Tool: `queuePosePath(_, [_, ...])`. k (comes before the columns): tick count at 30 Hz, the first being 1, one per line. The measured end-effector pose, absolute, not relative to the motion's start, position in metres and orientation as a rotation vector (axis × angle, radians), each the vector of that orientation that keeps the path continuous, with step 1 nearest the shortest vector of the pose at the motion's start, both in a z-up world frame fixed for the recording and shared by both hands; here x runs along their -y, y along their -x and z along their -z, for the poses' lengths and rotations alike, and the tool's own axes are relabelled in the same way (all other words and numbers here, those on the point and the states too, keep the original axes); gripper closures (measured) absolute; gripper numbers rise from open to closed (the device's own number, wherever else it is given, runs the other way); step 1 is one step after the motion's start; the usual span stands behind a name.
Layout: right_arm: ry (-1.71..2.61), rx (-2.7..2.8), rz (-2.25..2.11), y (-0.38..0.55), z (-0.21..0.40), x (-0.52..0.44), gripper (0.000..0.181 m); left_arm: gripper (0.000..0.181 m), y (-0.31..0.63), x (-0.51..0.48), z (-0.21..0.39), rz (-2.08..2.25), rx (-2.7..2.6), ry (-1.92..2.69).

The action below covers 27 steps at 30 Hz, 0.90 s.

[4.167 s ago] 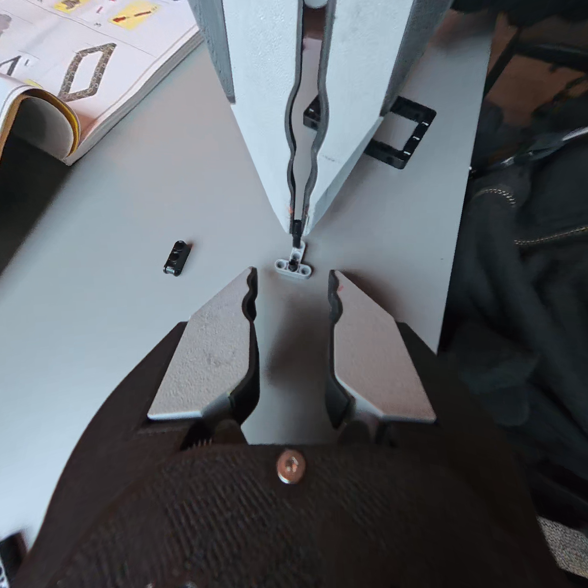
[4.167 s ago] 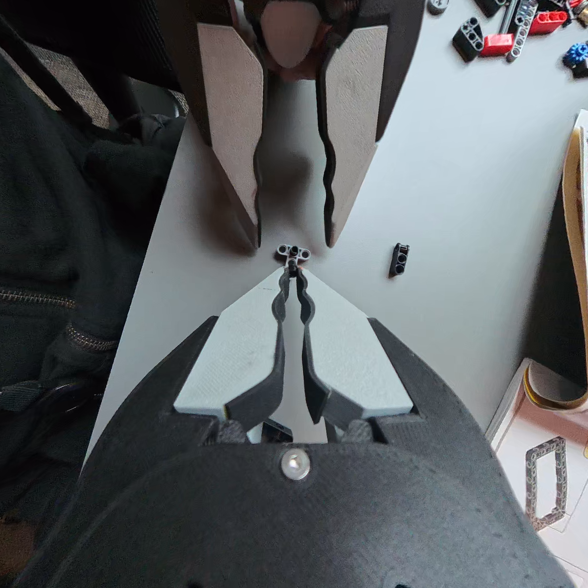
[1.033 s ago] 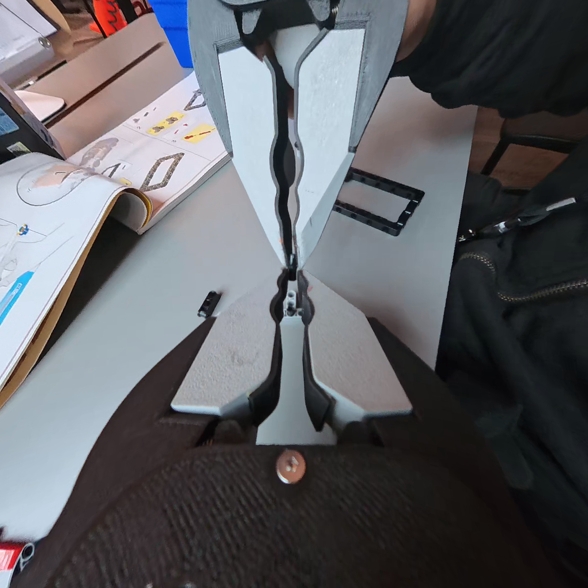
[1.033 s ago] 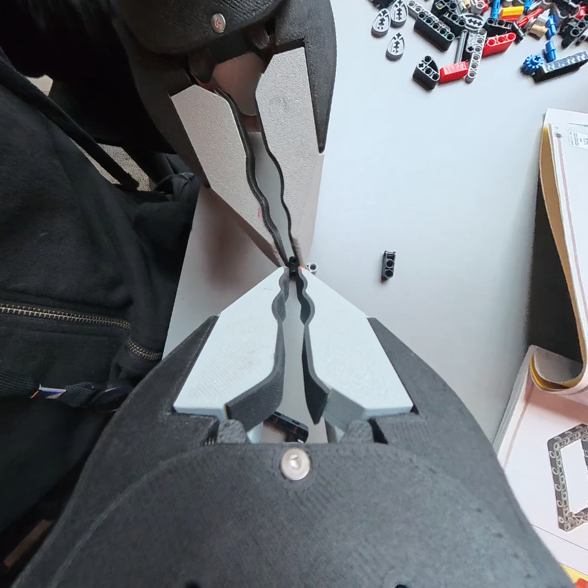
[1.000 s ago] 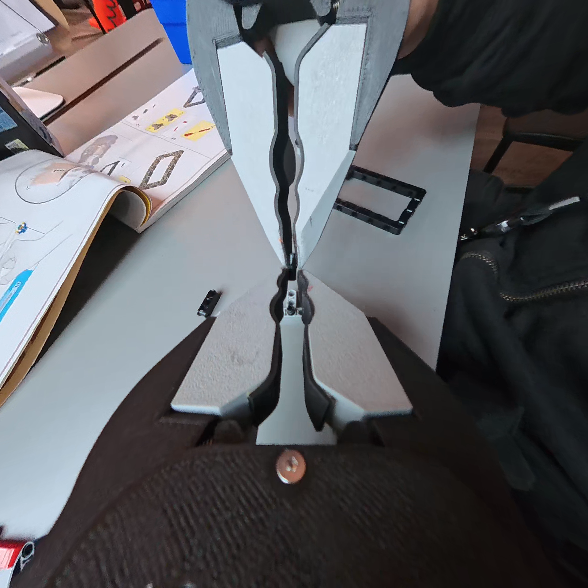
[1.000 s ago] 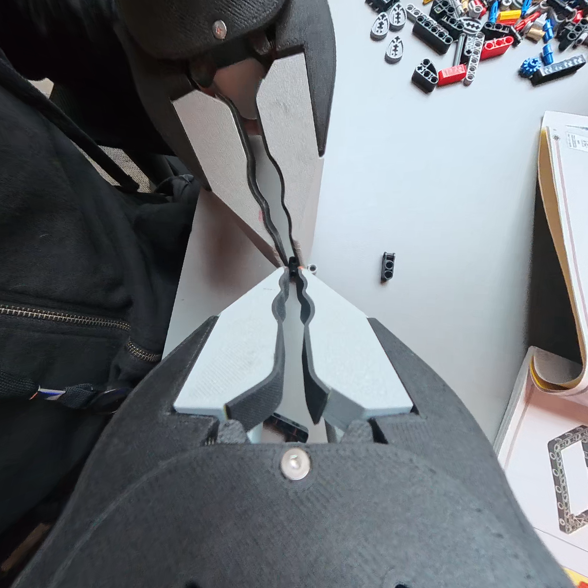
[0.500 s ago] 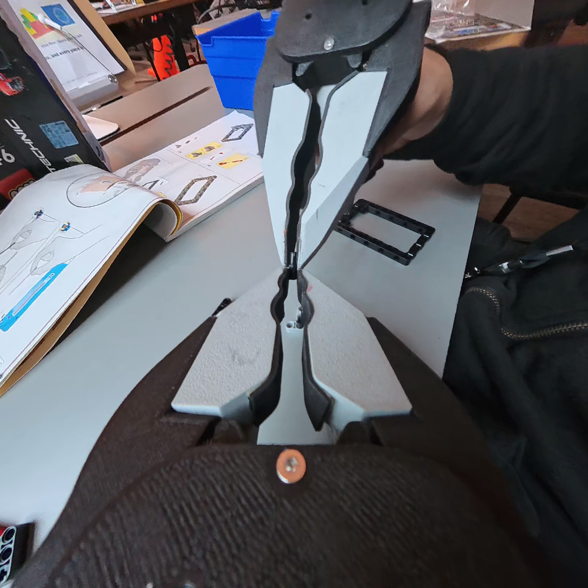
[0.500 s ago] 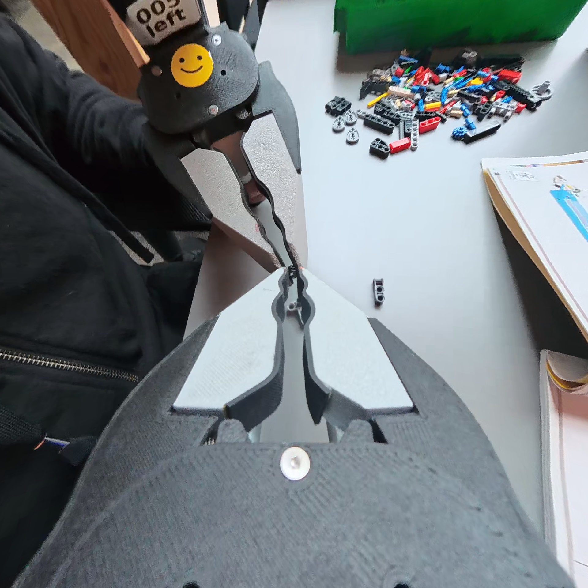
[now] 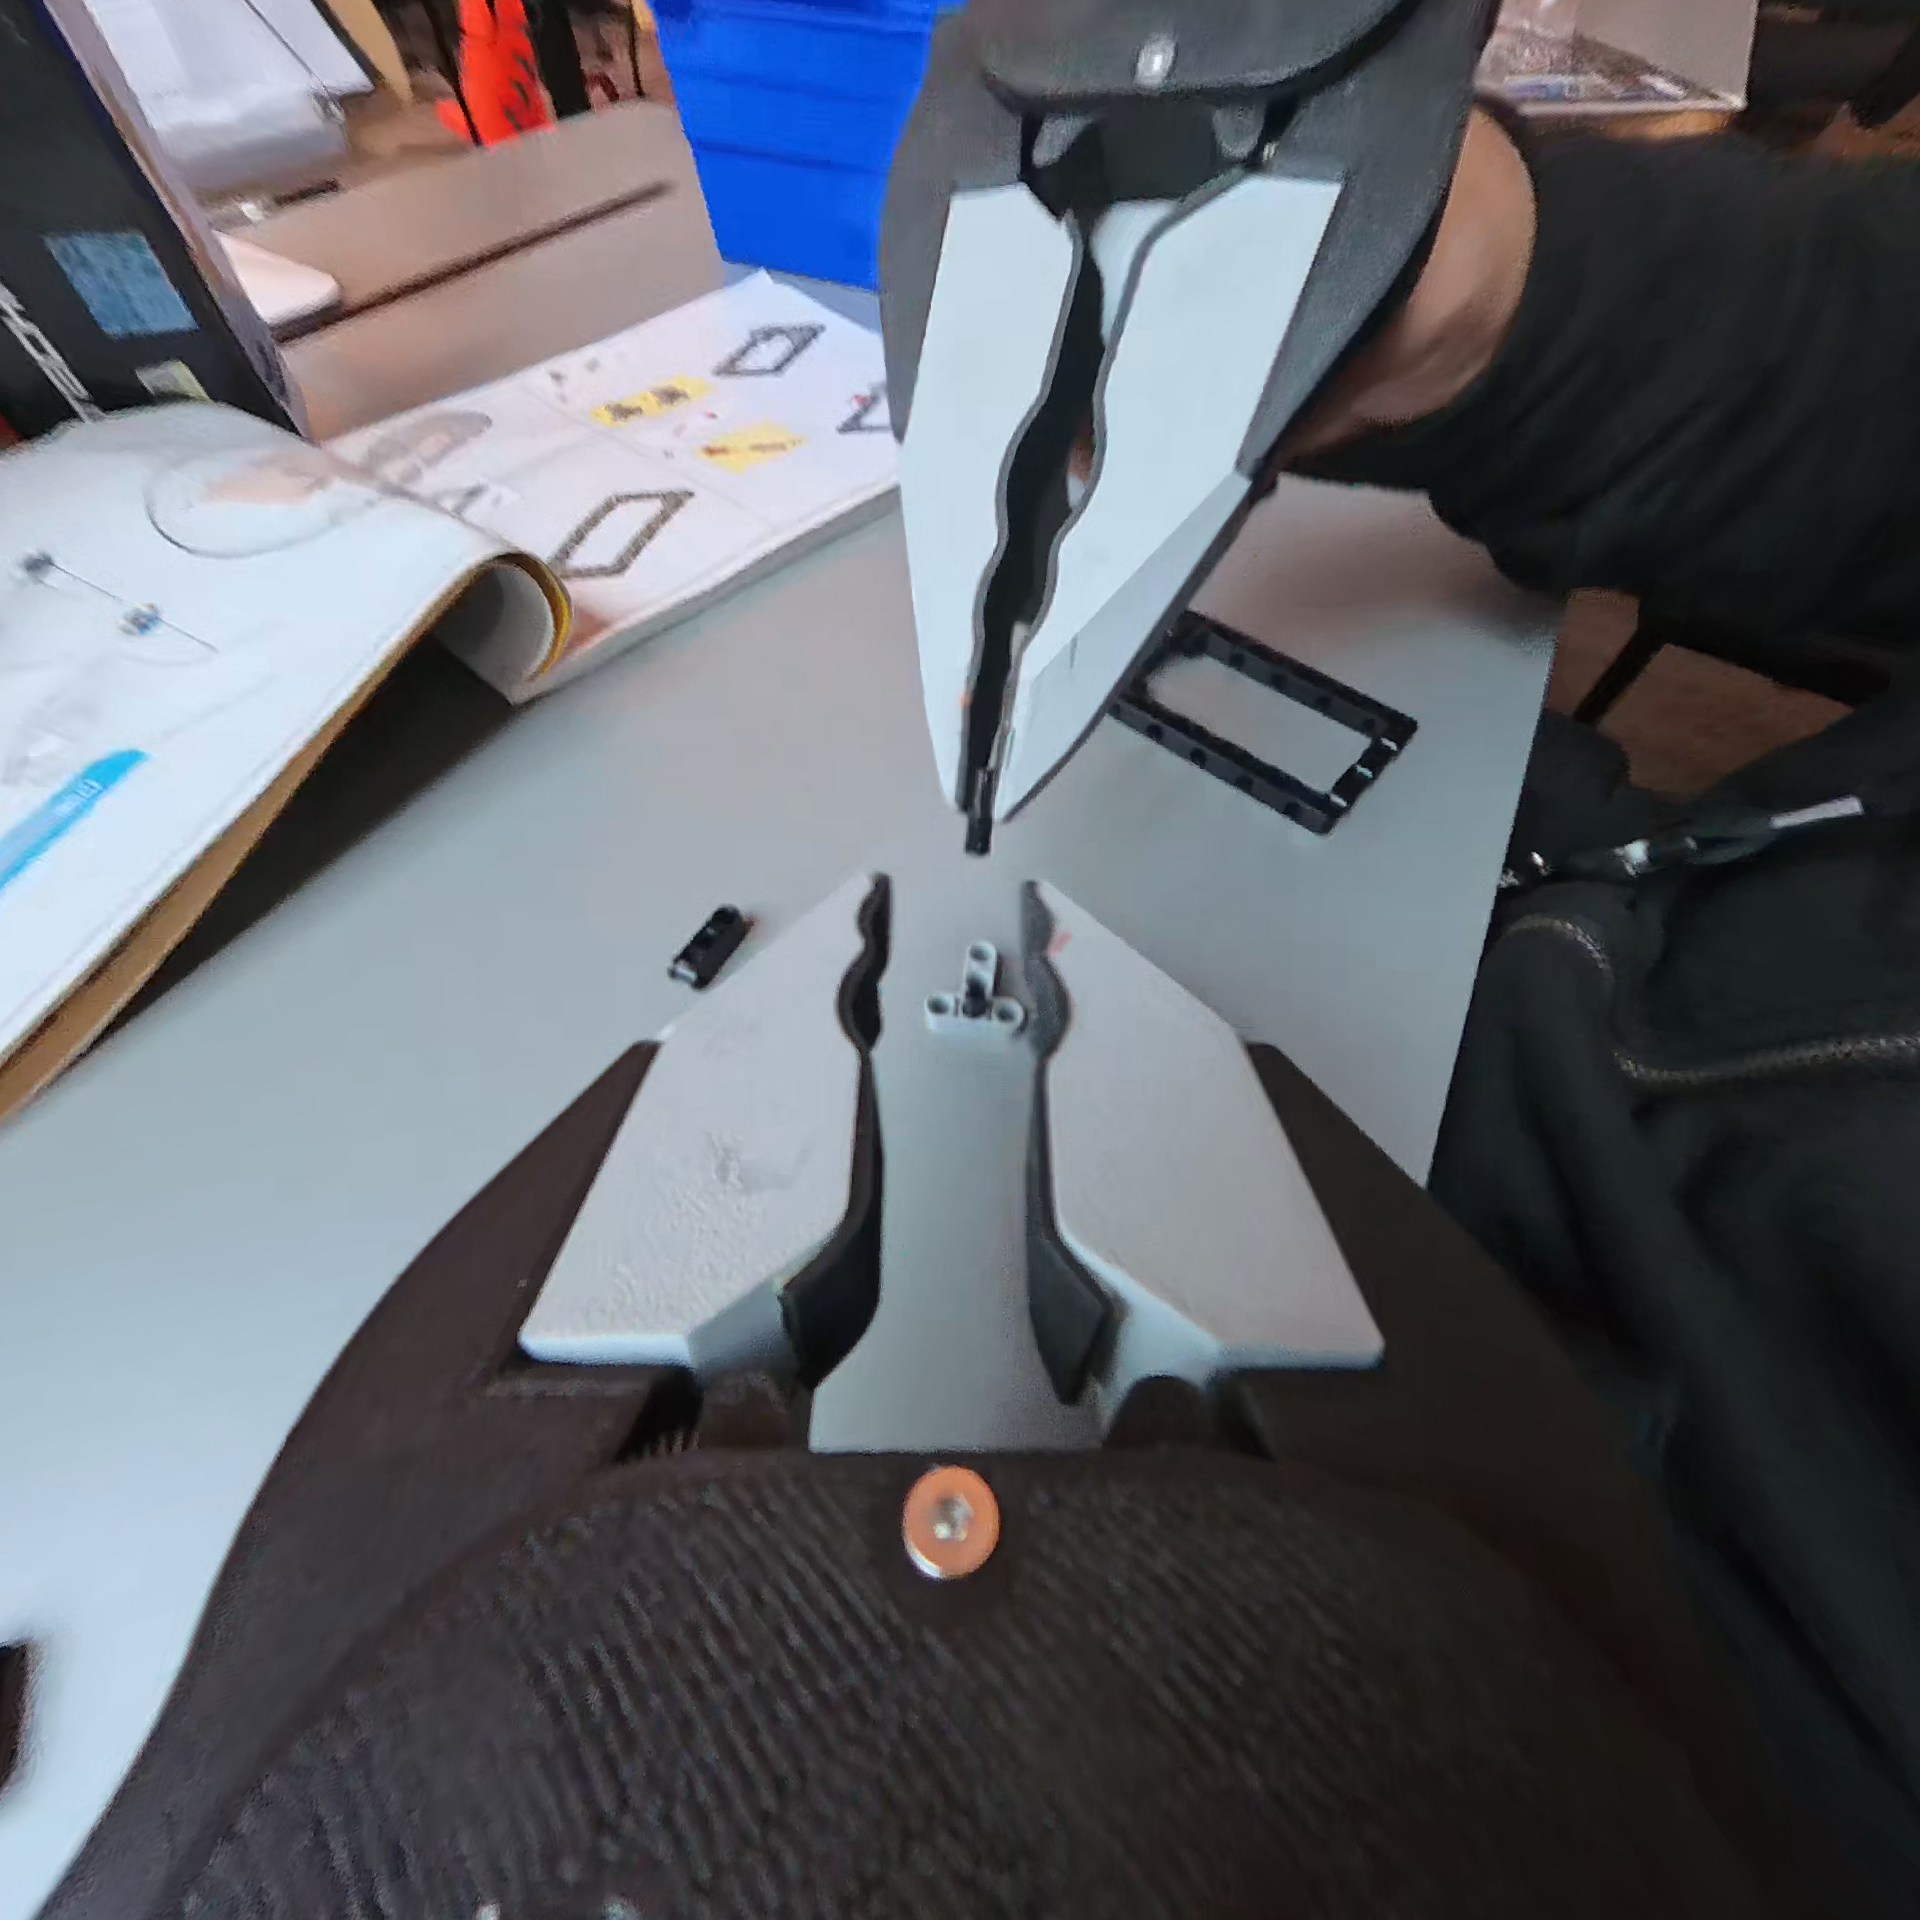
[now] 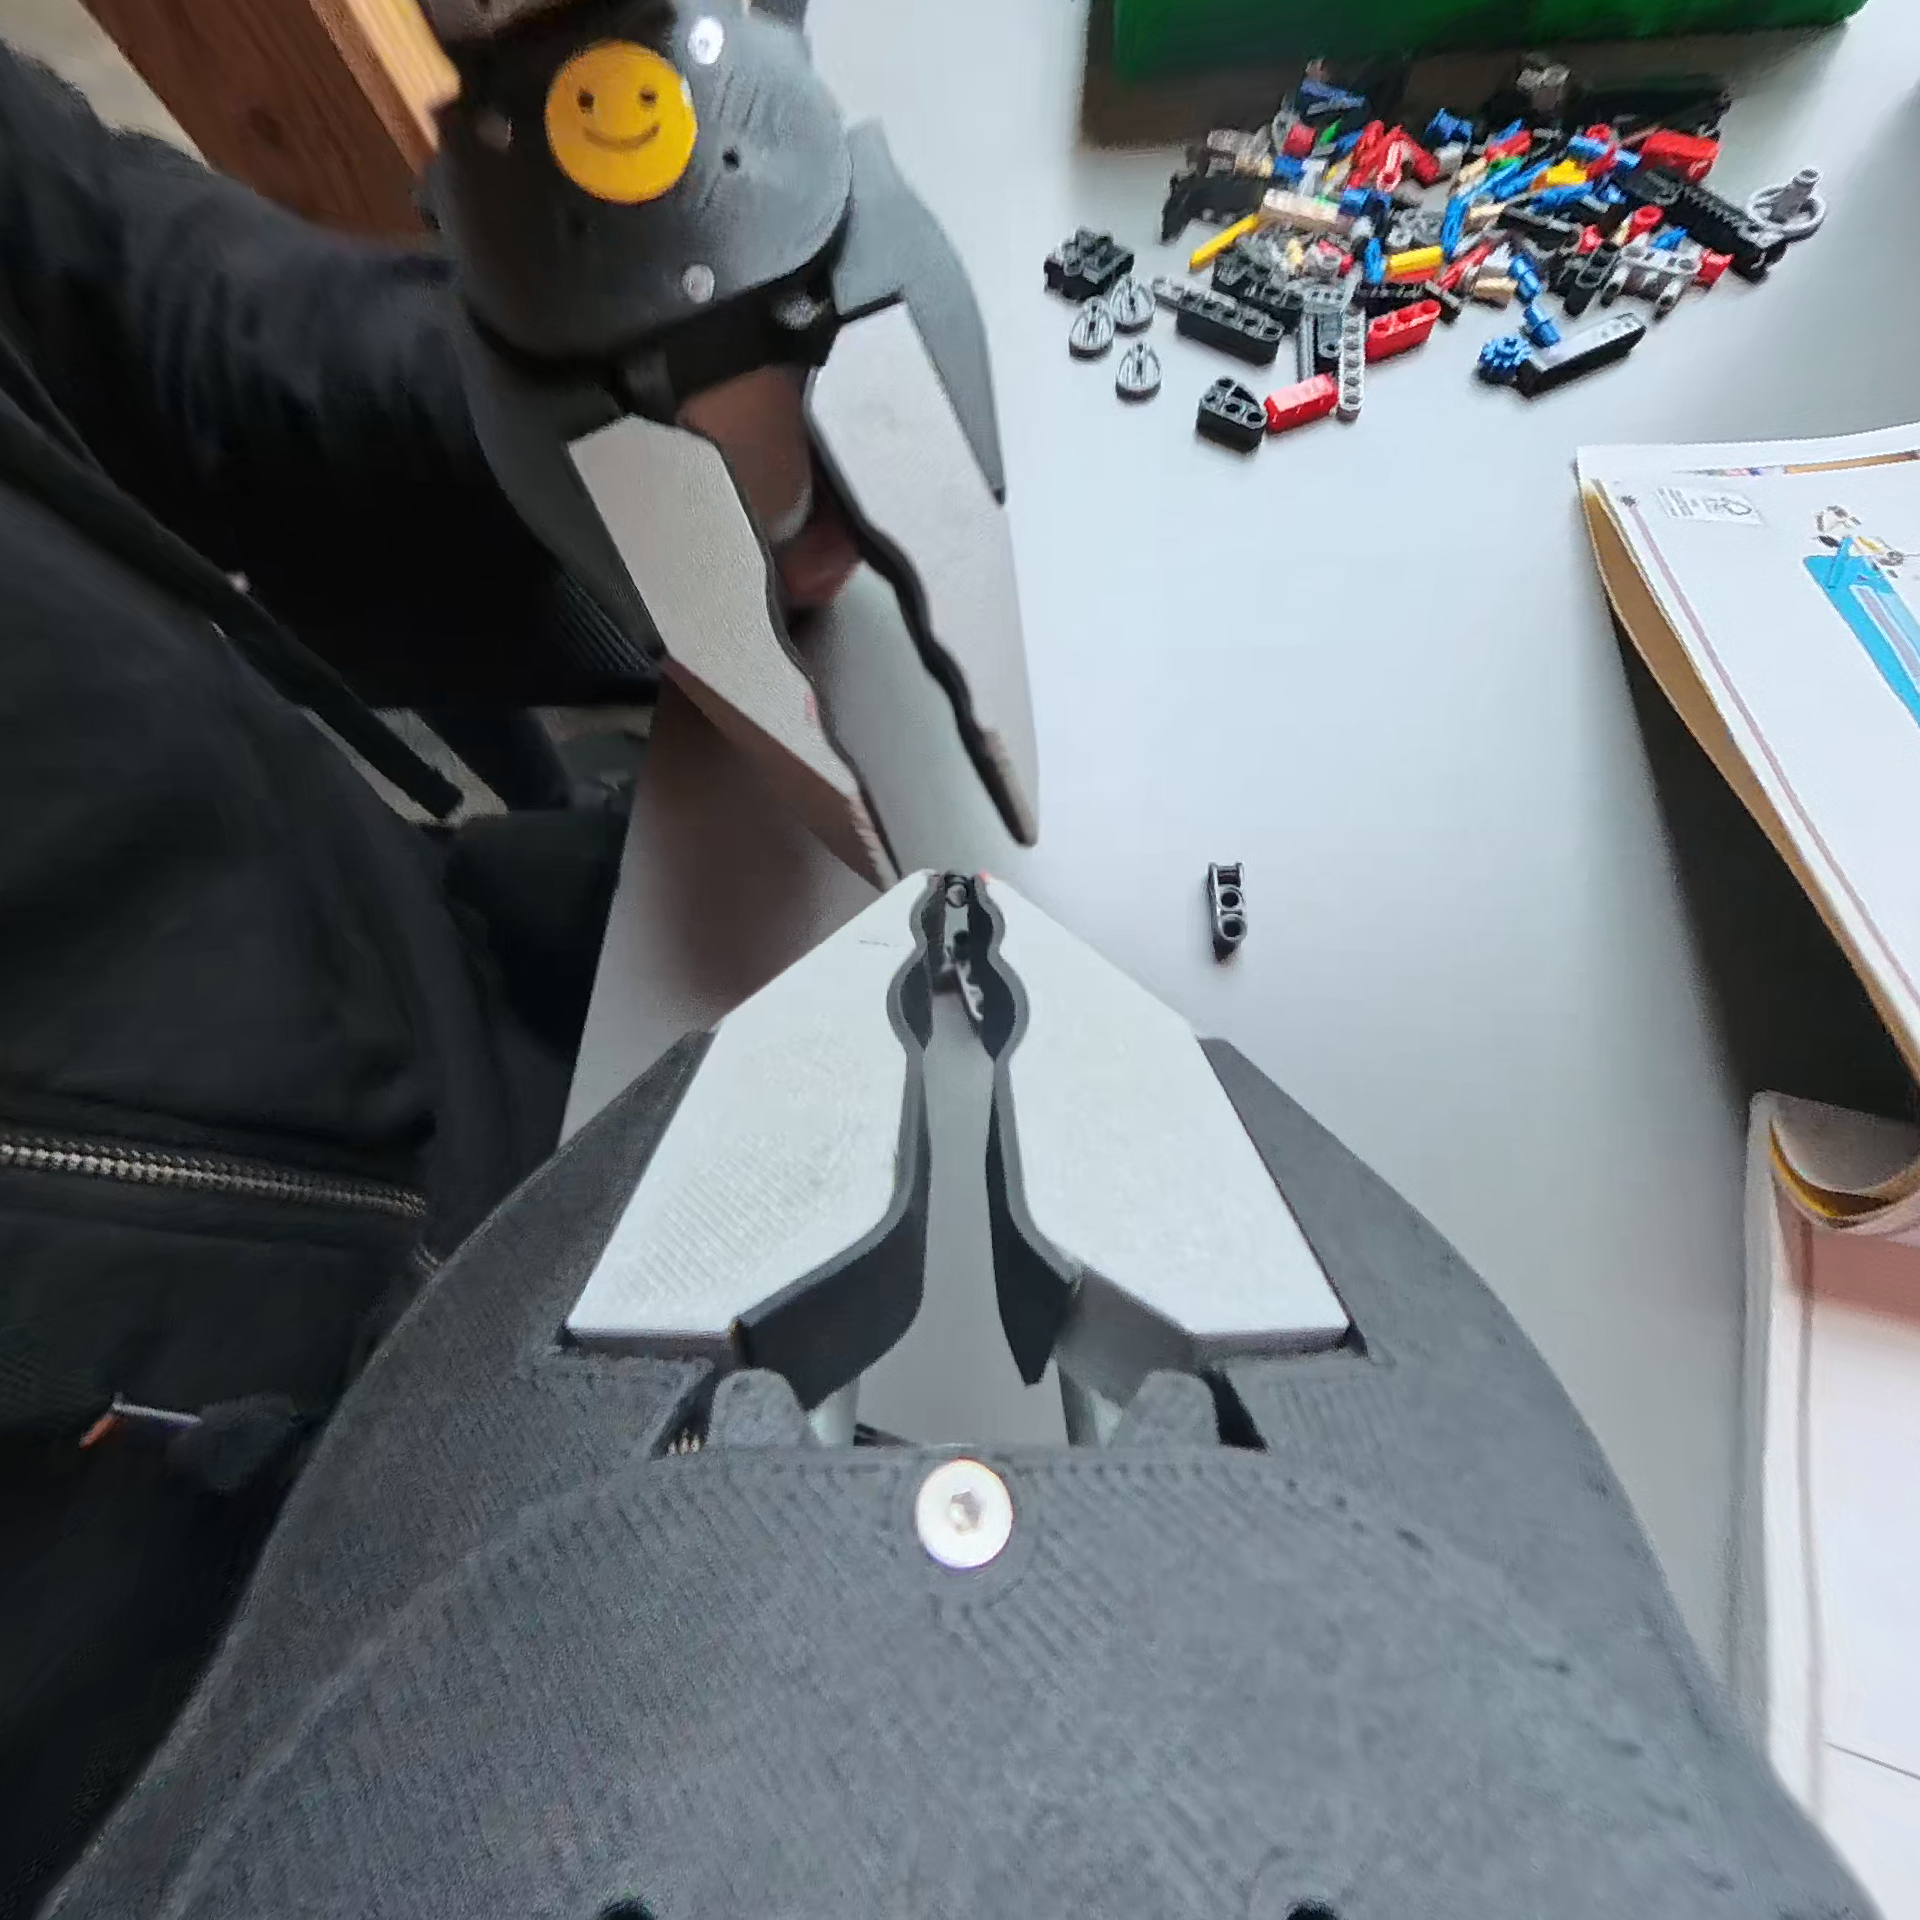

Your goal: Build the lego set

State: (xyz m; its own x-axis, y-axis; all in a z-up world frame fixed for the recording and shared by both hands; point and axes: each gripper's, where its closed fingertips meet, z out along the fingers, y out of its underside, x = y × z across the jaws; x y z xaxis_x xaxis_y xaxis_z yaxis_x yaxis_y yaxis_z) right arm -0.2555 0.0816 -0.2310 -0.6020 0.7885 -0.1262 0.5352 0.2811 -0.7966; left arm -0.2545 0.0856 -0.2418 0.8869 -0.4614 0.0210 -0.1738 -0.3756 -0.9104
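Note:
In the left wrist view my left gripper (image 9: 956, 888) is open and empty. A small grey T-shaped piece (image 9: 974, 1003) with a black pin in its middle hole lies on the grey table (image 9: 520, 935) between its fingers. My right gripper (image 9: 977, 821) hangs just above and beyond it, shut on a short black pin (image 9: 977, 831). In the right wrist view the right gripper (image 10: 954, 883) pinches the black pin (image 10: 954, 885) at its tips. The open left gripper (image 10: 956, 842) faces it closely. The grey piece is mostly hidden behind the right fingers.
A small black connector (image 9: 709, 943) lies left of the left gripper; it also shows in the right wrist view (image 10: 1226, 909). A black rectangular frame (image 9: 1262, 727) lies behind the right gripper. An open instruction booklet (image 9: 312, 582) lies at the left. A pile of loose parts (image 10: 1455, 260) lies far off. The table edge (image 9: 1496, 831) is near. My two grippers' fingertips are within a few centimetres of each other. Between my left fingertips and the small black connector (image 9: 709, 943) there is roughly 7 cm. Look for it in the right wrist view (image 10: 1232, 903) too.
My left gripper has opened and let go of the grey T-shaped piece, which now lies on the table. The two grippers' tips have come apart; the right one still holds the black pin.

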Motion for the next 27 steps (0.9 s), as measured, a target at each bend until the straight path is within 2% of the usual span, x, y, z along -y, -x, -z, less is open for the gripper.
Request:
queuePosePath(2, [1.173, 2.349, -1.126, 0.253, 0.239, -0.084, 0.18, 0.135, 0.255, -0.08, 0.252, 0.383, -0.491, 2.026])
queuePosePath(4, [1.113, 2.428, -1.015, 0.252, 0.248, -0.084, 0.18, 0.126, 0.252, -0.076, 0.263, 0.421, -0.547, 2.091])
queuePosePath(9, [0.987, 2.567, -0.803, 0.254, 0.264, -0.081, 0.18, 0.127, 0.256, -0.08, 0.286, 0.318, -0.677, 2.206])
queuePosePath(22, [0.881, 2.68, -0.68, 0.252, 0.279, -0.08, 0.18, 0.159, 0.251, -0.085, 0.293, 0.326, -0.735, 2.24])
queuePosePath(27, [0.867, 2.683, -0.665, 0.253, 0.279, -0.081, 0.18, 0.154, 0.252, -0.086, 0.293, 0.329, -0.719, 2.245])
